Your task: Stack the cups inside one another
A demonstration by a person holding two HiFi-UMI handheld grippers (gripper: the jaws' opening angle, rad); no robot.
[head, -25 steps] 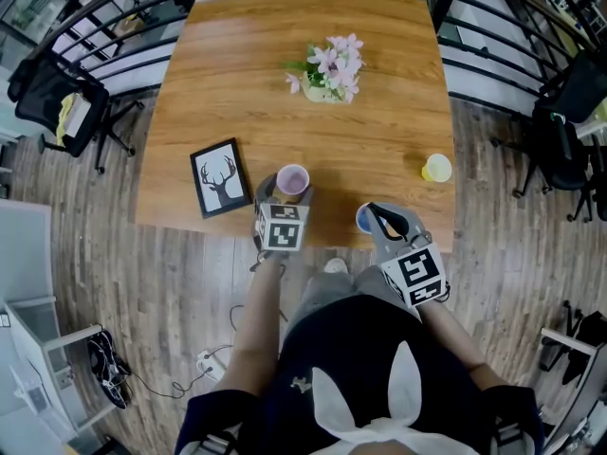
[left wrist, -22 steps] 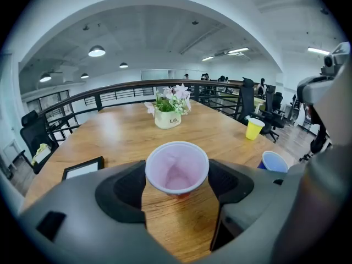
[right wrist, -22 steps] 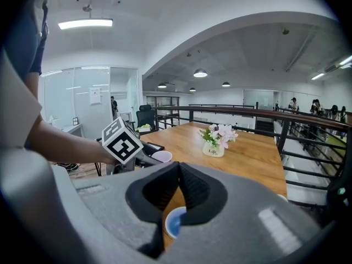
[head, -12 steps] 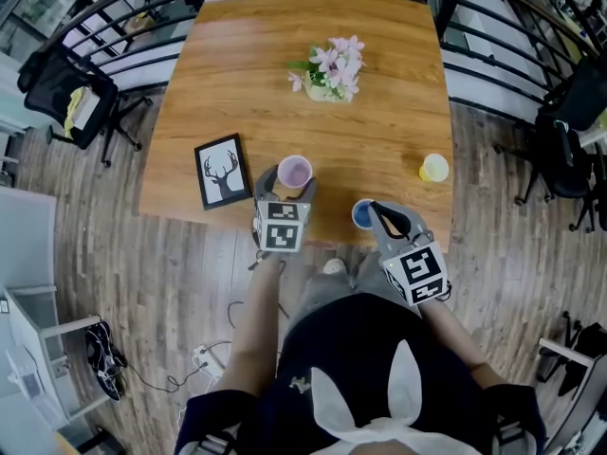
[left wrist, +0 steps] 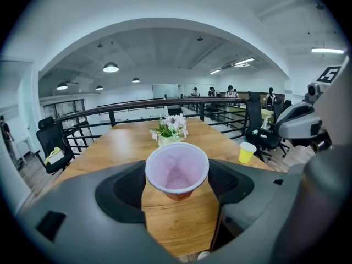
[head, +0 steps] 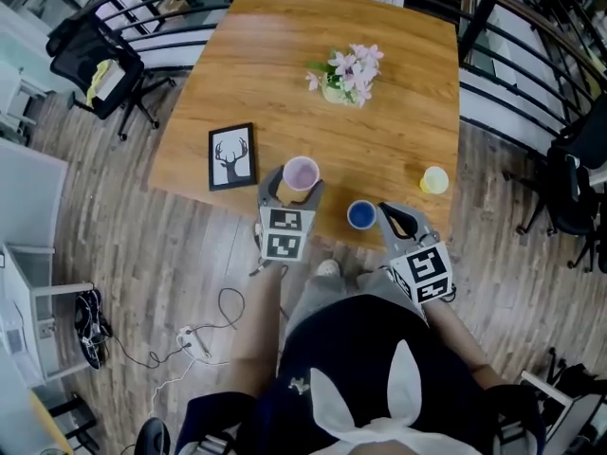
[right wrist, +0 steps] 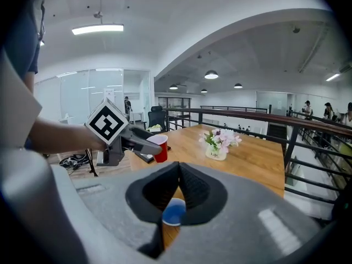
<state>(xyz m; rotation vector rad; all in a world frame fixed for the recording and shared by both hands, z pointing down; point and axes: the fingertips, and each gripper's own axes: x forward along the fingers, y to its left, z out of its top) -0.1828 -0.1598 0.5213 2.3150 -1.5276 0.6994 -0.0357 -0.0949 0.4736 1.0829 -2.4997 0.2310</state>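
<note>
A red cup (head: 302,172) with a pale pink inside sits between the jaws of my left gripper (head: 293,184), which is shut on its sides. It hangs above the front part of the wooden table (head: 275,74). In the left gripper view the cup (left wrist: 177,166) fills the gap between the pads. A blue cup (head: 360,215) stands on the table near the front edge. My right gripper (head: 387,210) is shut and empty just right of it. In the right gripper view the blue cup (right wrist: 175,212) shows below the closed jaws. A yellow cup (head: 434,179) stands at the right edge.
A vase of pink flowers (head: 347,72) stands mid-table towards the back. A framed deer picture (head: 232,156) lies left of the red cup. A black railing (head: 531,45) runs round the table, with office chairs (head: 95,60) beyond it.
My left gripper has risen with the red cup. My right gripper, shut throughout, has drawn back to the right, off the blue cup, which has stayed in place. The head view has shifted.
</note>
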